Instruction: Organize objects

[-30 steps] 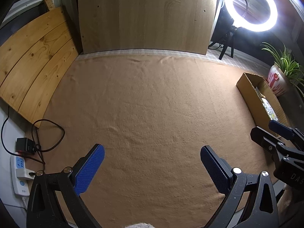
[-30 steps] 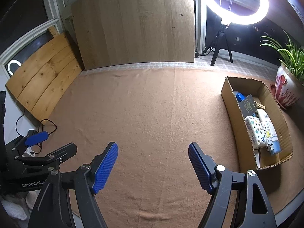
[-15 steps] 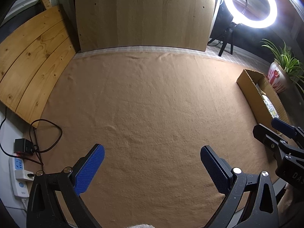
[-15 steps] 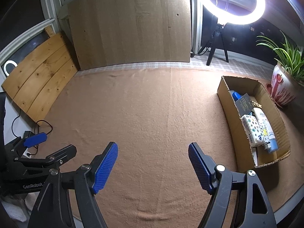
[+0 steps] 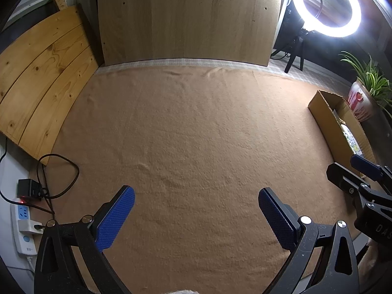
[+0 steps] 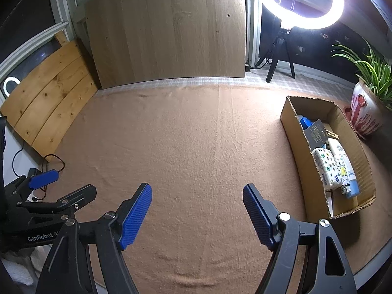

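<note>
Down at six o'clock in each wrist view the blue-padded fingers are spread wide with nothing but tan cloth between them: the left gripper [image 5: 196,214] hangs above the brown blanket [image 5: 196,134], and the right gripper [image 6: 197,212] does the same, jaws far apart and holding nothing. At about three o'clock from the left camera the other gripper's black frame pokes in; at about nine o'clock from the right camera the left one shows with its "GenRobot" lettering. Off at eight o'clock from the left gripper a white power strip [image 5: 23,223] lies beside the blanket's edge with a black adapter and looping cable next to it. Over at three o'clock from the right gripper, the cardboard box [image 6: 297,147] sits on the blanket, and the goods are inside it: a patterned pouch [image 6: 327,169], a white tube with a blue cap [image 6: 346,171] just beside it, a dark card [image 6: 317,133] tilted behind them and something blue at the far end. Beyond the box at two o'clock stands a potted plant [image 6: 366,112]. Farther back, pine planks [image 6: 49,107] lean at ten o'clock, a wood panel [image 6: 166,31] stands upright at twelve, and a ring light [image 6: 297,2] on its tripod blazes at one o'clock.
</note>
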